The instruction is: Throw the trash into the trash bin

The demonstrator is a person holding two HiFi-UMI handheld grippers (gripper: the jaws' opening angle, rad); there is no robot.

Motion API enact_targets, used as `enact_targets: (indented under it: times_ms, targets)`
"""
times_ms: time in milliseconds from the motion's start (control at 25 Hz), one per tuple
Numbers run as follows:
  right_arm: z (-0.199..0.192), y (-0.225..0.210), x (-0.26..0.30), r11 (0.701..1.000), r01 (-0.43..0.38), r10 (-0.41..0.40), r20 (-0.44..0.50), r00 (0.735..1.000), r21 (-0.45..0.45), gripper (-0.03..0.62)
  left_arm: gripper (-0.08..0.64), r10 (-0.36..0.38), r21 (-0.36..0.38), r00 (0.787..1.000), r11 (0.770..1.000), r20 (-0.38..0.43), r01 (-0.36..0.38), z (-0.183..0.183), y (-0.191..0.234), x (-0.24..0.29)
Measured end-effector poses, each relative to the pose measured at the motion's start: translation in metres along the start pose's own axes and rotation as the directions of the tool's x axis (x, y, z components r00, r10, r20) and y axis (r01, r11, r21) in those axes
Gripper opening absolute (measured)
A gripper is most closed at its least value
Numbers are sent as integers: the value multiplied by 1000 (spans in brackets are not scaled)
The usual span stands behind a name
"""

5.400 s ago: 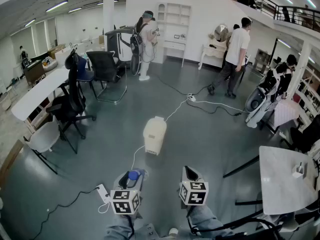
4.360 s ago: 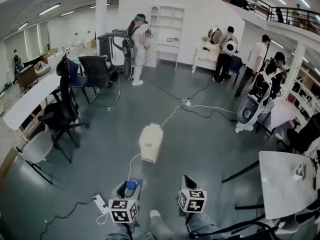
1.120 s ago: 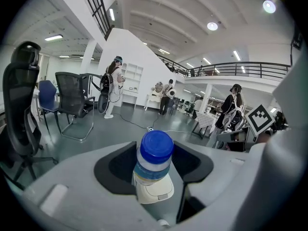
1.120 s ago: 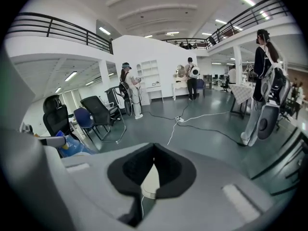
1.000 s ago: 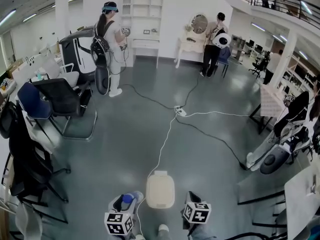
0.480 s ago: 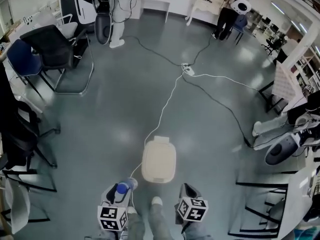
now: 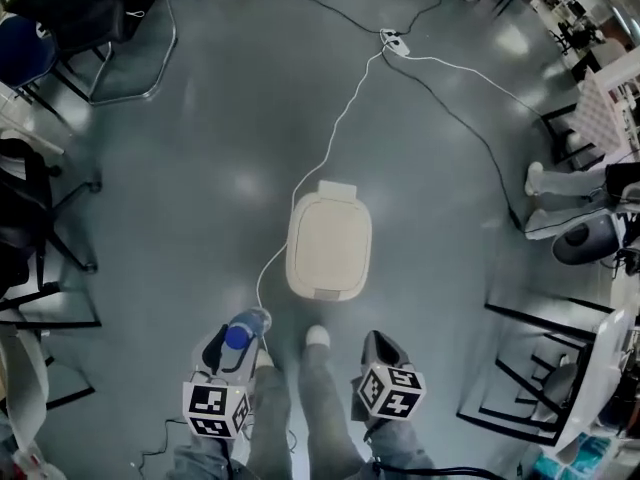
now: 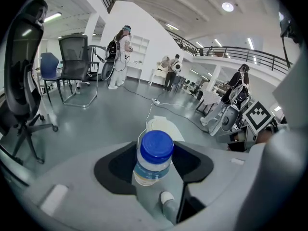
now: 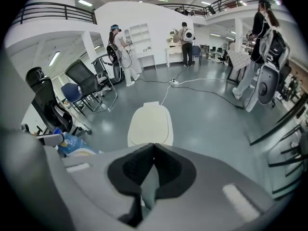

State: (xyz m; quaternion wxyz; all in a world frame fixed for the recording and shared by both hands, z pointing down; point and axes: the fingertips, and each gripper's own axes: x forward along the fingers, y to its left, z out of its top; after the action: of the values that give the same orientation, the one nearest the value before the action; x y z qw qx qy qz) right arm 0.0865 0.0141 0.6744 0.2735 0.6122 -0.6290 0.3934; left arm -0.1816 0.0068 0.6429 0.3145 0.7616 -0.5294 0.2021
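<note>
A cream trash bin (image 7: 329, 245) with its lid down stands on the grey floor just ahead of my feet. My left gripper (image 7: 240, 330) is shut on a small clear bottle with a blue cap (image 7: 237, 335), a short way left of the bin's near end. In the left gripper view the bottle (image 8: 153, 159) stands upright between the dark pads of the left gripper (image 8: 154, 165), with the bin (image 8: 163, 128) beyond. My right gripper (image 7: 372, 342) hangs shut and empty, near the bin's right front corner. Its jaws meet at the tips (image 9: 153, 147), and the bin (image 9: 150, 124) lies straight ahead of them.
A white cable (image 7: 330, 143) runs from a power strip (image 7: 392, 38) to the bin's rear. My legs and a white shoe (image 7: 316, 338) stand between the grippers. Black chairs (image 7: 40, 238) fill the left side. Black table legs (image 7: 520, 368) and a seated person (image 7: 585, 233) are at the right.
The view has tipped down and drawn closer, so the bin now lies just before my feet. Both grippers have sunk lower. The left one still holds the bottle.
</note>
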Motion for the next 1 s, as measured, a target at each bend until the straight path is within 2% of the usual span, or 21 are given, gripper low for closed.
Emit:
enact_targets:
  times_ms: [200, 440, 760, 1000]
  targets:
    - [-17, 4, 15, 1000, -12, 11, -38, 999, -27, 3, 238, 19, -19, 1000, 1000, -10, -19, -13, 10, 9]
    - [-16, 16, 49, 993, -33, 30, -32, 999, -111, 3, 238, 21, -32, 999, 999, -27, -22, -25, 12, 14]
    - [-11, 35, 101, 988, -82, 82, -4, 997, -128, 3, 238, 4, -23, 997, 1000, -71, -6, -46, 4, 22]
    - [-21, 36, 133, 986, -79, 77, -21, 997, -148, 3, 238, 14, -22, 996, 1000, -87, -16, -55, 2, 20]
